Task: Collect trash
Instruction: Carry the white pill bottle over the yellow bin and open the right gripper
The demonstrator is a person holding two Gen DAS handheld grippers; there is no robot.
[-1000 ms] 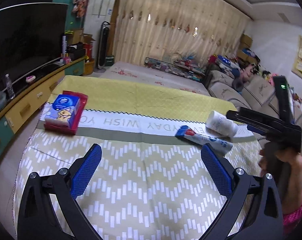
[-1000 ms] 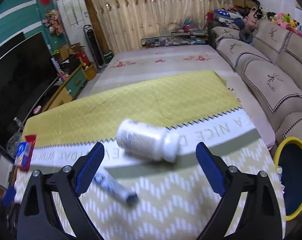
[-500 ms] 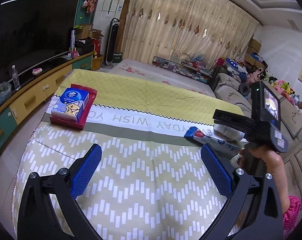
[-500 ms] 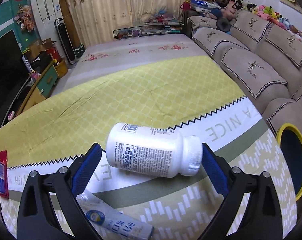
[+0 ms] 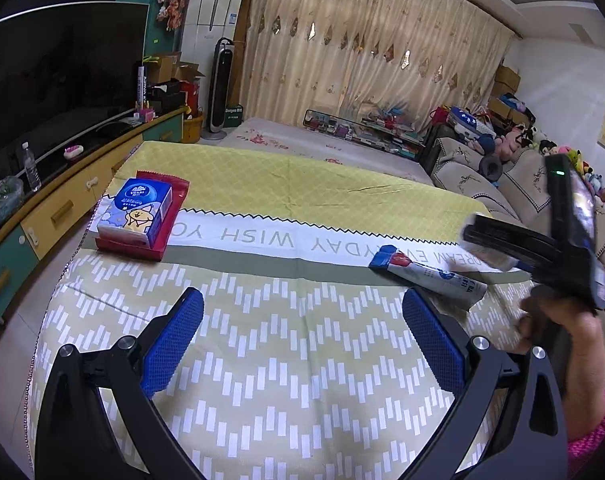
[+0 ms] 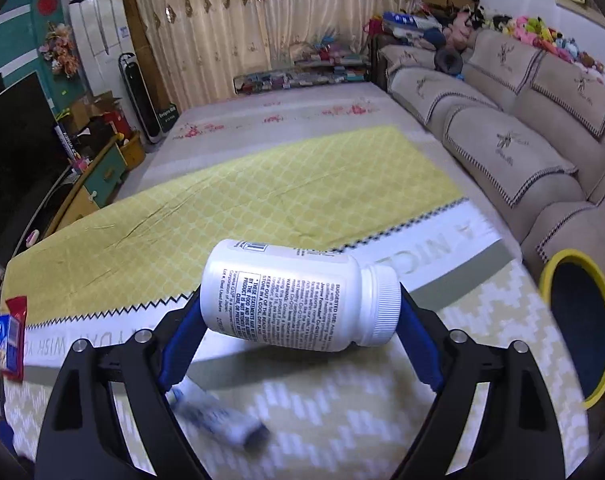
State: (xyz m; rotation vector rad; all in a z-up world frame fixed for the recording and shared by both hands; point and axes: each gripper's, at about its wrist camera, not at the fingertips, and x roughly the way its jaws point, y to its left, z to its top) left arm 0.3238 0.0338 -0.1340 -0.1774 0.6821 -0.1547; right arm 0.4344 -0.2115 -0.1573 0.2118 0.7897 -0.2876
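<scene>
A white pill bottle [image 6: 298, 296] lies sideways between the blue pads of my right gripper [image 6: 302, 320], which is shut on it and holds it just above the cloth. A blue and white tube wrapper [image 6: 218, 420] lies under it; the wrapper also shows in the left wrist view [image 5: 426, 276]. The right gripper [image 5: 498, 240] appears at the right of the left wrist view, hiding most of the bottle. My left gripper [image 5: 302, 344] is open and empty over the zigzag cloth [image 5: 282, 360].
A blue tissue pack [image 5: 136, 208] on a red wrapper lies at the table's far left. A yellow-rimmed bin [image 6: 578, 328] stands on the floor at the right, by the sofa [image 6: 522, 128]. A TV cabinet [image 5: 42, 216] runs along the left.
My right gripper has closed in on the pill bottle, shut on it and lifted it a little. My left gripper stays open over the cloth.
</scene>
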